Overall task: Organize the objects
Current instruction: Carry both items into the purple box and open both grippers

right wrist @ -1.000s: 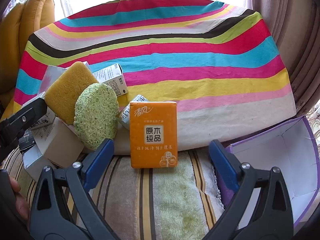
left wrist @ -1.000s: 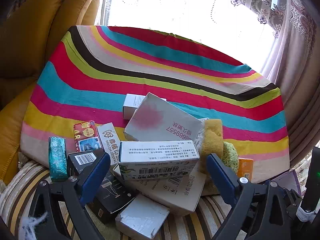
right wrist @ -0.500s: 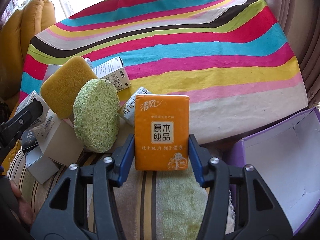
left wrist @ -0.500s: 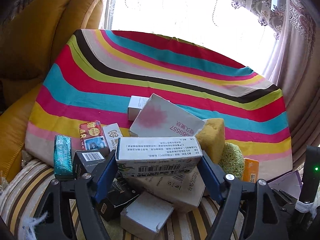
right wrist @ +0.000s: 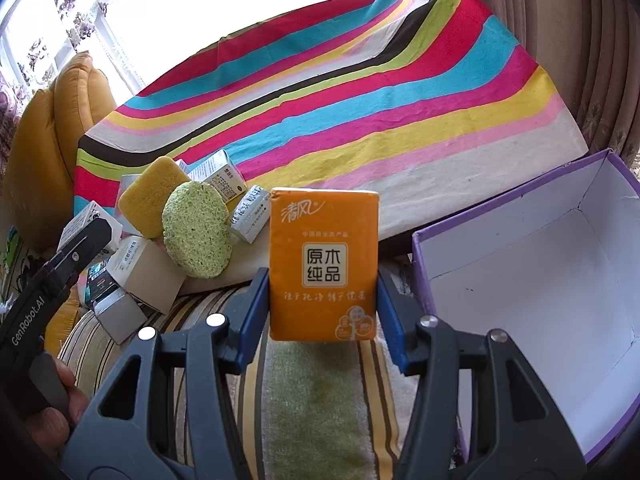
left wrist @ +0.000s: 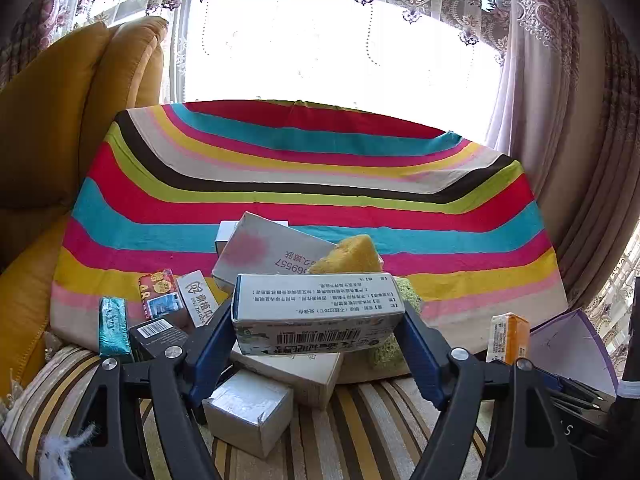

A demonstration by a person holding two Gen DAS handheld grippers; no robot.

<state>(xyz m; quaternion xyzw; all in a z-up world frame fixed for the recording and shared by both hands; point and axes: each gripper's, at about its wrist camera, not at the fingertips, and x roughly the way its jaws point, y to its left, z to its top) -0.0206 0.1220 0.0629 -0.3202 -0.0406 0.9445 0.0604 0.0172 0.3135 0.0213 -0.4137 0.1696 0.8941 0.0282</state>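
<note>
The left gripper [left wrist: 316,344] is clamped on a white carton [left wrist: 316,312] — held crosswise between its blue fingers [left wrist: 210,344], above the pile of boxes [left wrist: 280,380] on the striped cushion [left wrist: 360,432]. The right gripper [right wrist: 322,304] grips an orange tissue pack [right wrist: 323,264] upright between its fingers — an open purple box [right wrist: 540,280] lies to their right, two sponges [right wrist: 196,228] to their left.

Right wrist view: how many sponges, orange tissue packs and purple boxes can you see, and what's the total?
Sponges: 2, a yellow sponge and a green sponge
Orange tissue packs: 1, the orange tissue pack clamped in the right gripper
Purple boxes: 1, the open purple box
Total: 4
</note>
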